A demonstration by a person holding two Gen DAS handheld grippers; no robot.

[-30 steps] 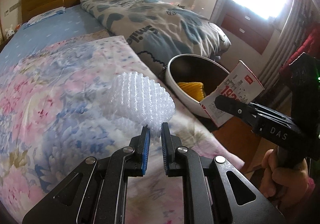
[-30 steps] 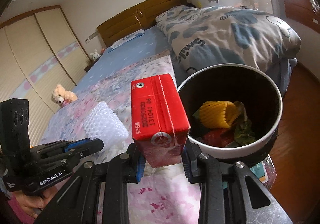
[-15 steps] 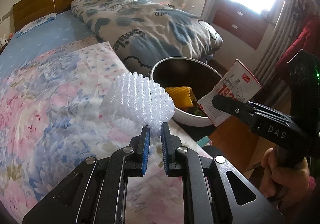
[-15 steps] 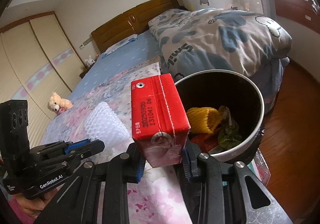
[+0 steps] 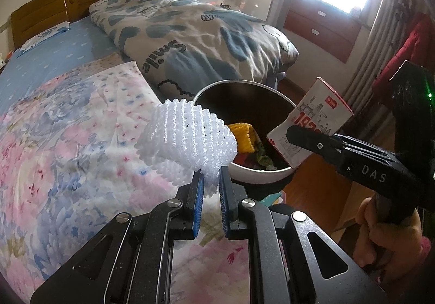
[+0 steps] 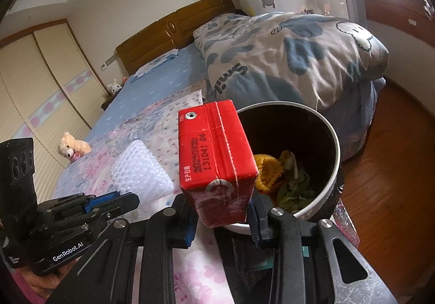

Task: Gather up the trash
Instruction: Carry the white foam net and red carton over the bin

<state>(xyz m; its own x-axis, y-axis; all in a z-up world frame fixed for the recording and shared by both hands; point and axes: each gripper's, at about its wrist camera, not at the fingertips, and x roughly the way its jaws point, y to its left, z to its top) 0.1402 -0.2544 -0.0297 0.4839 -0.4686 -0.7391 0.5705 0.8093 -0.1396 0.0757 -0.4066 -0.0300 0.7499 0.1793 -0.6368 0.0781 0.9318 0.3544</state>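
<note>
**Trash held over the bin by both grippers**

Trash here means two pieces. A white foam net sleeve [image 5: 187, 138], ribbed and springy with an open mesh, sits at the centre of the left wrist view, its lower edge pinched between the blue-padded fingers [image 5: 198, 200] of the left gripper [image 5: 210, 181], which stand narrow on it. A red drink carton [image 6: 216, 162], a creased rectangular box with a printed date code and a round foil seal on its top face, fills the middle of the right wrist view, clamped between the fingers of the right gripper [image 6: 221, 211].

The bin [image 6: 335, 168] is round with a pale rim and a dark inner wall; it lies just right of centre in both views. Inside it are a yellow foam net [image 6: 267, 171] and some crumpled green scraps (too jumbled to name). In the left wrist view the white sleeve overlaps the bin's near left rim, and the carton hangs at its right rim.

A floral quilt [image 5: 68, 146] covers the bed at the left, a grey patterned duvet [image 5: 195, 40] is bunched in the upper centre, and a teddy bear [image 6: 72, 146] sits at the left edge of the right wrist view.
</note>
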